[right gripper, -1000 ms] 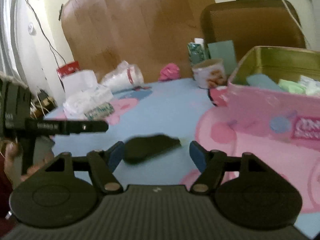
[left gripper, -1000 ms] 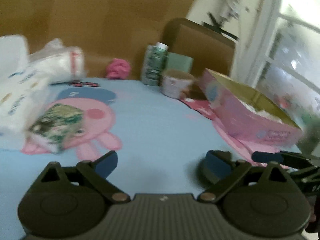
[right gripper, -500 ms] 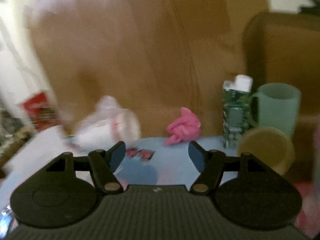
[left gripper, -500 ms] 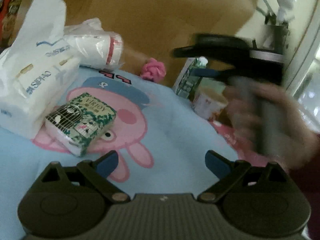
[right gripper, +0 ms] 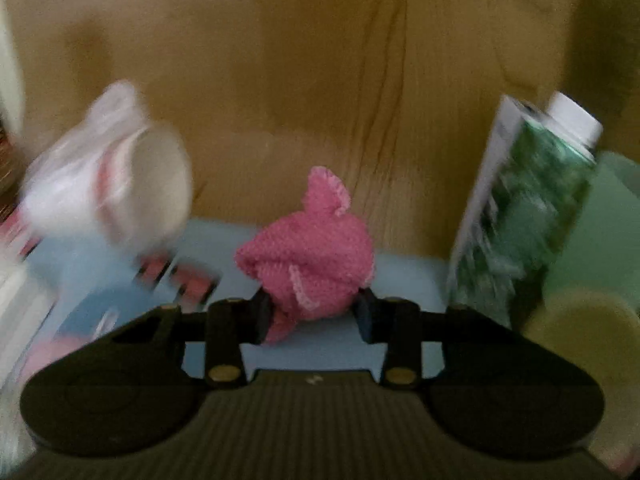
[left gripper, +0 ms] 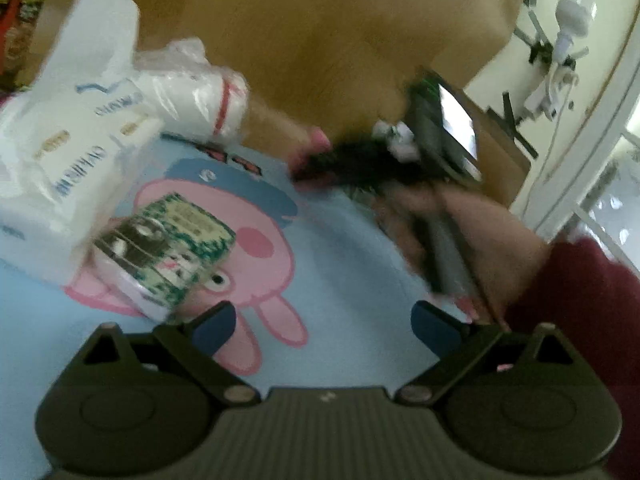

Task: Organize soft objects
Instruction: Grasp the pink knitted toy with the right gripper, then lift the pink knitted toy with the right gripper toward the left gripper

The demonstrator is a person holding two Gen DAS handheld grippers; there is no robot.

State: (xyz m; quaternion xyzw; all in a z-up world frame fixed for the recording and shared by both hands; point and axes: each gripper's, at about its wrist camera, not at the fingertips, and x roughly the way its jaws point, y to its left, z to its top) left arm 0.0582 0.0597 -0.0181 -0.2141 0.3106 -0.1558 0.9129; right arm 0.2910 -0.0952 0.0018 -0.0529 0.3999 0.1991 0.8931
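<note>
A pink knitted cloth (right gripper: 310, 250) sits bunched on the blue mat at the back, against the brown cardboard. My right gripper (right gripper: 312, 314) has its fingers pressed on both sides of the cloth. In the left wrist view the right gripper (left gripper: 316, 162) reaches to the pink cloth (left gripper: 318, 138), mostly hidden behind it. My left gripper (left gripper: 322, 326) is open and empty above the mat. A green patterned tissue pack (left gripper: 168, 248) and a white tissue pack (left gripper: 68, 152) lie left of it.
A plastic-wrapped stack of white cups (right gripper: 116, 184) lies left of the cloth. A green carton (right gripper: 532, 216), a green mug (right gripper: 604, 236) and a yellowish cup (right gripper: 584, 332) stand to its right. Brown cardboard (right gripper: 320, 60) walls the back.
My right gripper moved forward to the pink cloth and closed on it. My left gripper tilted a little nearer the tissue packs and stayed open.
</note>
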